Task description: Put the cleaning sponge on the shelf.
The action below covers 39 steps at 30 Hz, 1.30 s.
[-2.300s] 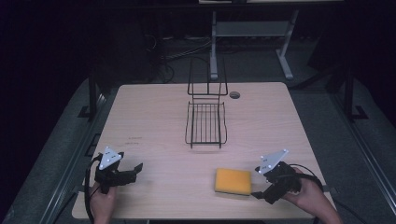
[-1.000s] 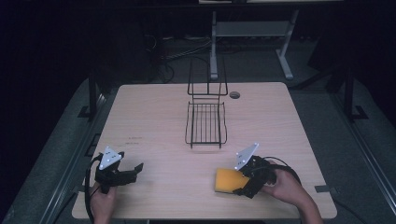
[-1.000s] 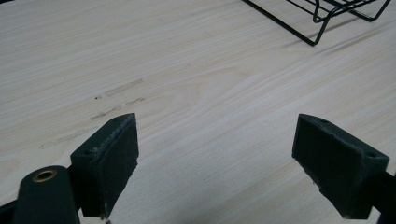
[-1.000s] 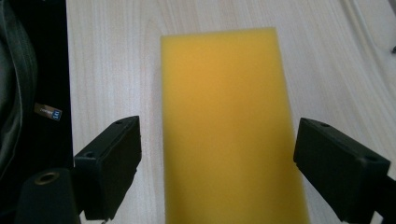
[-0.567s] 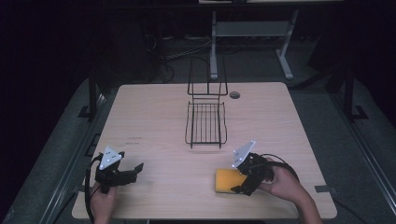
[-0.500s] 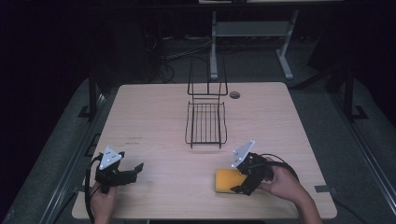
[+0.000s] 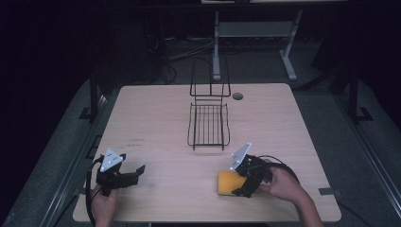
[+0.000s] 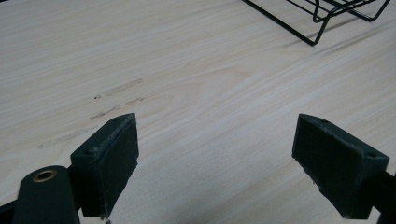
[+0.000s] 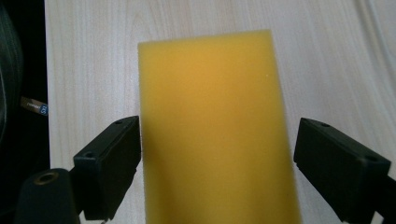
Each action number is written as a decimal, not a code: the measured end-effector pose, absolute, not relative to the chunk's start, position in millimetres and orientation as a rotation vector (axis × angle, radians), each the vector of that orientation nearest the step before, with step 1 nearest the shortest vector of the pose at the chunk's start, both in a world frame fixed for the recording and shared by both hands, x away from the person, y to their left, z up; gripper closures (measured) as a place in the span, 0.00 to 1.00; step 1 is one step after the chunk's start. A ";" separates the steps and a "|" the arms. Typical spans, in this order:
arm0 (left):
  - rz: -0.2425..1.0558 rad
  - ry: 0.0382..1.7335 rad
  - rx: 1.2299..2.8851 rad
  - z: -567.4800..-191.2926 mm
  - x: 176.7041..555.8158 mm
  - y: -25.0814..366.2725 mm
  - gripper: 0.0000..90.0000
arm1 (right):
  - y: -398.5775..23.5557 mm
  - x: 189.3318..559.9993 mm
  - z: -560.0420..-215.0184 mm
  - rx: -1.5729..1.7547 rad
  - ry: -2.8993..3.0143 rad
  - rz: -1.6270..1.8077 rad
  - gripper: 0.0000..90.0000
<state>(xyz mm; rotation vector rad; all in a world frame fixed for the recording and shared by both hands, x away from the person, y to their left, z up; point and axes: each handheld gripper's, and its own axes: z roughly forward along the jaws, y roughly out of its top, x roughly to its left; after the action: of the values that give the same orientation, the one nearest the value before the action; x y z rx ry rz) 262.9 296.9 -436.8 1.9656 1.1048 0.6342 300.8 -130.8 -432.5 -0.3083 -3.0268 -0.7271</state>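
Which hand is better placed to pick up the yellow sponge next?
Right. The right tool sits over the yellow sponge with its open jaws either side of it, not yet closed. The left tool rests open near the table's opposite front corner, over bare wood, well away from the sponge.

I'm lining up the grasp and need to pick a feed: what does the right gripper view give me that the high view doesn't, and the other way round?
Right gripper view: the right gripper has its jaws open on either side of the yellow sponge, with a gap at the right jaw, plus the near table edge.
High view: the wire rack behind the sponge, the left gripper open over bare tabletop, and the person's hands.
Both: sponge flat on the wooden table, right gripper at it.
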 end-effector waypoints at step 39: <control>0.635 1.104 1.965 -436.3 262.4 296.6 0.16 | -129.0 299.4 -452.0 -0.312 -3.027 -0.659 0.17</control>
<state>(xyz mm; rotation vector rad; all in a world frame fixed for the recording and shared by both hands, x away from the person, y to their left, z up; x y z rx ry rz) 262.4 296.6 -436.3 1.9650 1.1044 0.6352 299.4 -129.0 -452.0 -0.3120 -3.0269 -0.6589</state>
